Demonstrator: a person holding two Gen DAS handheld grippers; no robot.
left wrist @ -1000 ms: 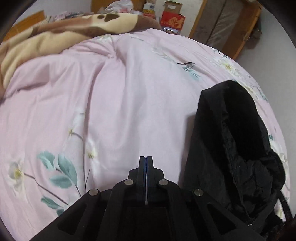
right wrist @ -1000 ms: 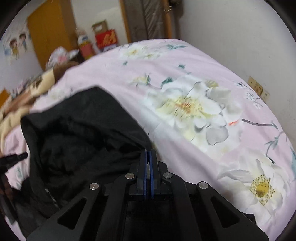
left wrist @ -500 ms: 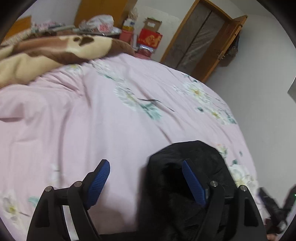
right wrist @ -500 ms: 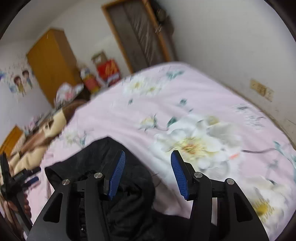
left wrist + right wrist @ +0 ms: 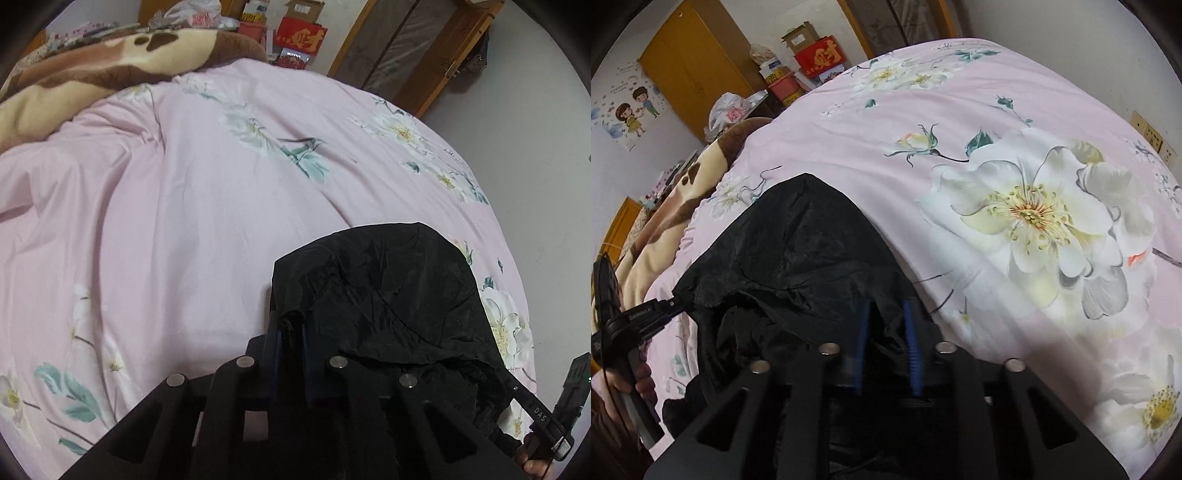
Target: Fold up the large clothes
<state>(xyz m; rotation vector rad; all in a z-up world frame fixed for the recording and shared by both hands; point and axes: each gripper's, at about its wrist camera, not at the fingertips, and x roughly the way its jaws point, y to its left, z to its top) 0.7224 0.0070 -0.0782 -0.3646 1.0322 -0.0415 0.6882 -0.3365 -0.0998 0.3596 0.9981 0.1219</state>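
Observation:
A black crinkled garment (image 5: 388,295) lies bunched on a pink floral bed sheet (image 5: 184,221). My left gripper (image 5: 290,325) is shut on the garment's left edge, with a fold of black cloth pinched between its blue pads. In the right wrist view the same garment (image 5: 798,251) spreads to the left, and my right gripper (image 5: 886,314) is closed on its right edge, with cloth between the blue pads (image 5: 910,343). The other hand-held gripper shows at the left edge of the right wrist view (image 5: 635,317).
A brown and cream blanket (image 5: 92,66) is heaped at the bed's far left. Red boxes (image 5: 301,37) and a wooden door (image 5: 406,51) stand beyond the bed. A white wall with sockets (image 5: 1148,136) runs along the right side.
Both grippers were shut and empty a second ago, opened wide half a second ago, and have now closed on the garment's two edges.

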